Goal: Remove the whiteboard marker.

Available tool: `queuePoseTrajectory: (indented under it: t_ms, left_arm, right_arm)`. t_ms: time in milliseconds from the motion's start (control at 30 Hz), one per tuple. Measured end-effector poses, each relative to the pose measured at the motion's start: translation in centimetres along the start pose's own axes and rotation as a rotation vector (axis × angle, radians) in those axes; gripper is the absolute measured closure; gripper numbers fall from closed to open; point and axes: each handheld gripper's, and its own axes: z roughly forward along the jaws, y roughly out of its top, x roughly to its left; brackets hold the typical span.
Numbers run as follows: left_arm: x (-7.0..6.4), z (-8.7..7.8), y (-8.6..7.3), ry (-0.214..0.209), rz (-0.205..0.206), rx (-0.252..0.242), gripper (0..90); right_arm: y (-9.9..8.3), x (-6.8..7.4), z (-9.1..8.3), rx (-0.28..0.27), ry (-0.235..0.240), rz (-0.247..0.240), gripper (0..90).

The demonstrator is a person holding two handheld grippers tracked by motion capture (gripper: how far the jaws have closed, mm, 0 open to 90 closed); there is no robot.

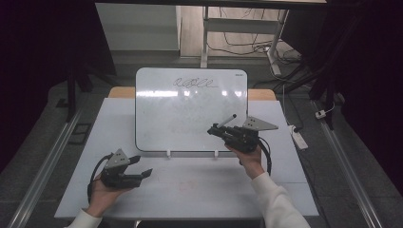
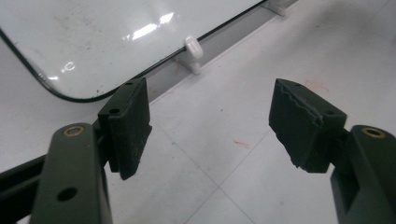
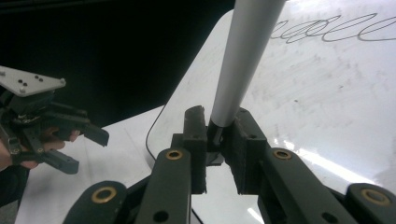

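From the high view, a white rounded-corner whiteboard stands propped on small white clips on the pale grey desk, leaning back so its face meets the person; a line of looped cursive scribble runs along the board's upper edge. The right gripper hovers in front of the board's lower right corner, its fingers clamped on a slim grey marker with a dark cap end that points up and away from the hand, probably so the writing end can be brought to the board. The left gripper rests low on the desk, below the board's lower left corner, fingers spread and carrying nothing, seemingly parked out of the way. In the left gripper view, the two dark ribbed fingers stand wide apart over bare desk, with the board's black-rimmed lower corner and one white support clip just beyond them. In the right gripper view, the fingers pinch the base of the grey marker, which rises steeply across the board's face toward the scribble; the other gripper sits far off to the board's left, open. The grip near the marker's end looks firm, though such a long lever could twist under pressing force.
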Motion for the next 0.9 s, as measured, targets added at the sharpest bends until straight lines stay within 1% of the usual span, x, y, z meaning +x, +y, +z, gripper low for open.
queuePoseTrajectory:
  t_ms: [100,200,300,400,500,667,767,833,900]
  left_arm:
    - [0.3,0.0,-0.2,0.007,-0.020,0.005,27.6]
    - [0.4,0.1,-0.3,0.009,-0.028,0.009,26.8]
    - [0.4,0.2,-0.2,0.005,-0.028,0.007,26.5]
    - [0.5,0.2,-0.2,0.003,-0.026,0.007,26.5]
    - [0.6,0.2,-0.3,0.001,-0.029,0.006,26.5]
    - [0.8,0.0,-0.4,-0.006,-0.030,0.002,26.4]
    - [0.8,0.1,-0.5,-0.011,-0.025,0.006,26.3]
    - [0.7,0.2,-0.6,-0.014,-0.025,0.005,26.3]
    - [0.6,0.2,-0.6,-0.018,-0.017,0.007,26.3]
  right_arm:
    - [0.1,-0.3,-0.1,-0.012,-0.018,0.006,77.6]
    - [0.3,-0.5,0.0,-0.019,-0.029,0.006,77.6]
    - [0.6,-0.5,0.2,-0.023,-0.041,-0.002,77.5]
    - [1.3,-0.8,0.8,-0.026,-0.057,-0.007,77.6]
    - [2.6,-1.2,1.5,-0.025,-0.082,-0.028,77.6]
    - [5.3,-2.4,3.0,-0.046,-0.132,-0.026,77.6]
    - [6.7,-3.2,4.5,-0.049,-0.167,-0.029,77.6]
    - [7.4,-3.5,5.5,-0.046,-0.180,-0.032,77.5]
    - [8.0,-3.8,6.6,-0.040,-0.193,-0.039,77.5]
